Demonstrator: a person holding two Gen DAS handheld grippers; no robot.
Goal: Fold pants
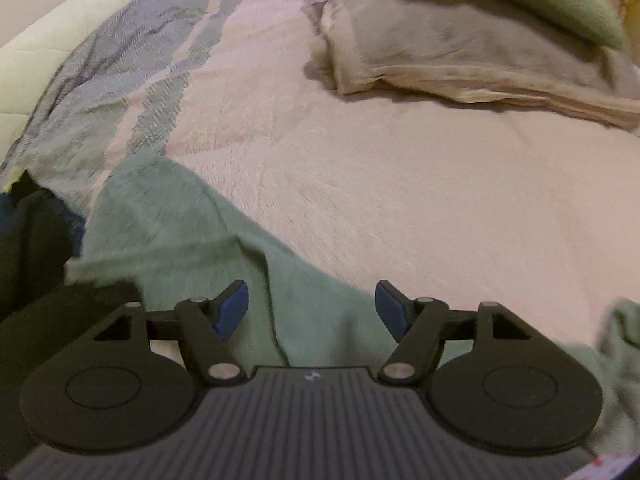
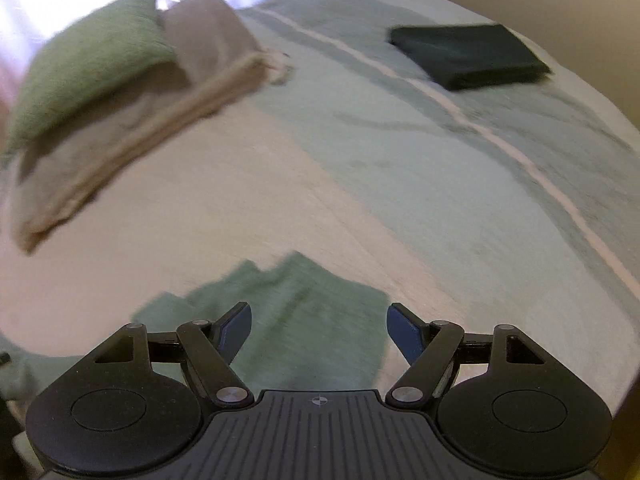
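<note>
- Left wrist view: I see the green pants (image 1: 188, 232) lying on the pink blanket (image 1: 380, 184), a fuzzy strip whose long axis runs from the dark clothes (image 1: 28, 248) at the left edge down and right under my left gripper (image 1: 312, 308).
- Which end is the waist I cannot tell; both pictures are blurred.
- My left gripper tilts steeply down over the pants, its blue pads (image 1: 234, 310) set wide apart. Cloth lies below the gap, and neither pad presses on it.
- My right gripper (image 2: 319, 330) also points steeply down at the pants (image 2: 296, 312). Its fingers are spread wide and hold nothing.
- From the right wrist the pants are a short, creased patch just ahead of the fingers, with the near edge hidden behind the gripper body.
- Beyond the pants, both views show a folded beige and green stack (image 2: 116, 108) farther up the blanket.
- Only the right wrist view shows a dark folded garment (image 2: 468, 56) on the striped bedspread (image 2: 460, 184), well apart from the pants.
- Only the left wrist view shows the dark clothes beside the pants and a cream cushion (image 1: 60, 40) far beyond them.
</note>
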